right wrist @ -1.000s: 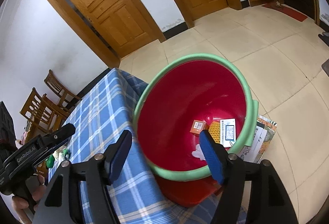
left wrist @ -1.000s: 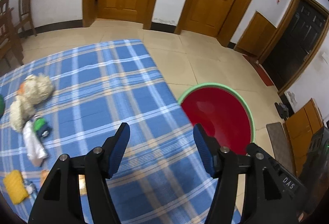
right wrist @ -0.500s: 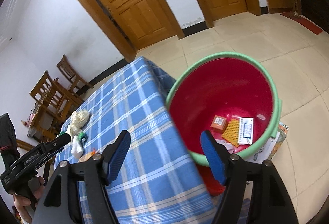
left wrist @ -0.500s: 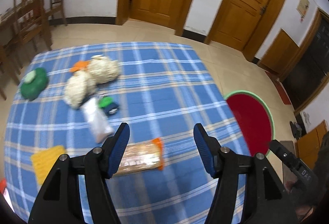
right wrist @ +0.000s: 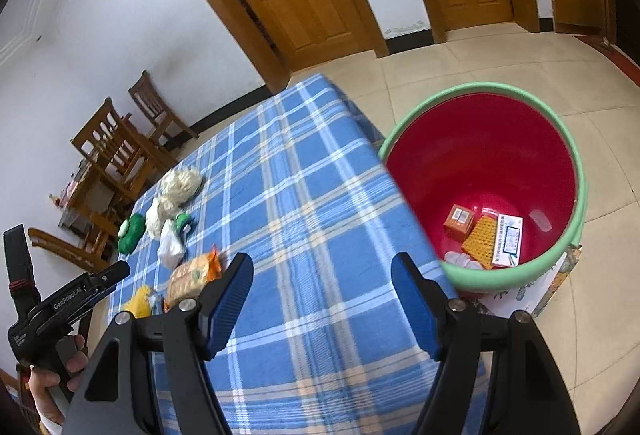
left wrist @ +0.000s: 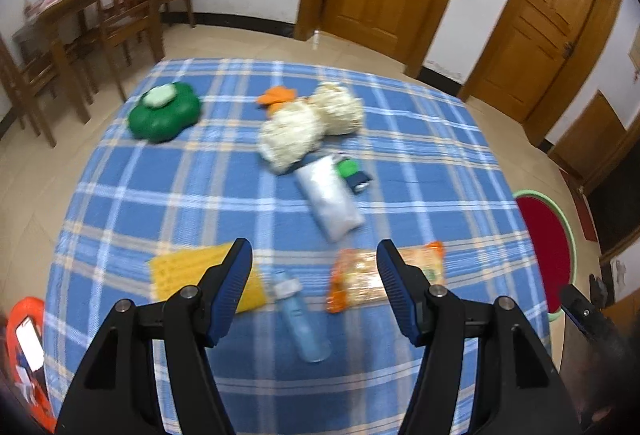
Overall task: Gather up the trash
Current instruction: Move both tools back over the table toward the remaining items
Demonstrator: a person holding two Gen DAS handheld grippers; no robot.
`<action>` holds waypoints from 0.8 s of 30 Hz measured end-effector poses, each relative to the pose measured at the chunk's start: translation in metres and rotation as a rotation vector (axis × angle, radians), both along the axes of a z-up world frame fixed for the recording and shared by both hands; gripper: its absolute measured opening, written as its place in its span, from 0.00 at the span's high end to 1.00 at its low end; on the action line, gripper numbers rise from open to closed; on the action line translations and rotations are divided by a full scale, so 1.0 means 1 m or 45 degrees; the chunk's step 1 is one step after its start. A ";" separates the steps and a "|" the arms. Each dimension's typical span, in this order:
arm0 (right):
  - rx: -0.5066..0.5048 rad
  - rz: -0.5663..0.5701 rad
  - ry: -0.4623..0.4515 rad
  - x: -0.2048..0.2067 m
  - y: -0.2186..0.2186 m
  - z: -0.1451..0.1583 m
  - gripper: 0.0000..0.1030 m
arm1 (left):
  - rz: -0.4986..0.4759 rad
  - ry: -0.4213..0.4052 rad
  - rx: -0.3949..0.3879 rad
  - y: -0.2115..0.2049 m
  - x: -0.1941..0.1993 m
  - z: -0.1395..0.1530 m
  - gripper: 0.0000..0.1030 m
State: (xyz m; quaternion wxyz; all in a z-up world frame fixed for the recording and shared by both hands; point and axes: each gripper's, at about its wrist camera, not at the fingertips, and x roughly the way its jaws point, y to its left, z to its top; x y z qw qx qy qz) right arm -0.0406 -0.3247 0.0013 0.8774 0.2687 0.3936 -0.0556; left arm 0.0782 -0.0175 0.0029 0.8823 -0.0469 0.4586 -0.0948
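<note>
Left gripper: your left gripper (left wrist: 314,279) hangs over the near part of the counter (left wrist: 192,175) with its jaws apart and nothing between them, tilted down toward the trash.
Right gripper: your right gripper (right wrist: 322,299) is also spread and empty, over the counter edge beside the bin (right wrist: 576,155).
Trash on the counter: the small bottle (left wrist: 302,319) lies closest, straight ahead between your left jaws in view; the orange snack bag (left wrist: 384,275) is just to its right and the yellow mesh piece (left wrist: 192,271) to its left. Farther back lie a white pouch (left wrist: 330,199), two pale fluffy bundles (left wrist: 308,127), an orange scrap (left wrist: 276,95), a small green and blue piece (left wrist: 352,171) and a green clover-shaped thing (left wrist: 164,113).
Bin: it stands on the floor against the counter's right side, low enough that you can likely drop things straight off the edge. It already holds an orange box (right wrist: 459,220), a yellow mesh piece and a white packet (right wrist: 508,240), so the job looks partly done.
Likely next: the bottle or snack bag suits your left gripper best, being nearest.
</note>
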 end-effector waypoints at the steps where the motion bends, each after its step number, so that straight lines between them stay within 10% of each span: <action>1: -0.001 0.006 0.003 0.000 0.001 0.000 0.28 | 0.019 0.004 0.003 0.006 0.000 -0.002 0.37; 24: -0.062 0.156 0.091 0.026 0.052 -0.013 0.27 | 0.239 0.141 0.046 0.082 0.002 -0.057 0.37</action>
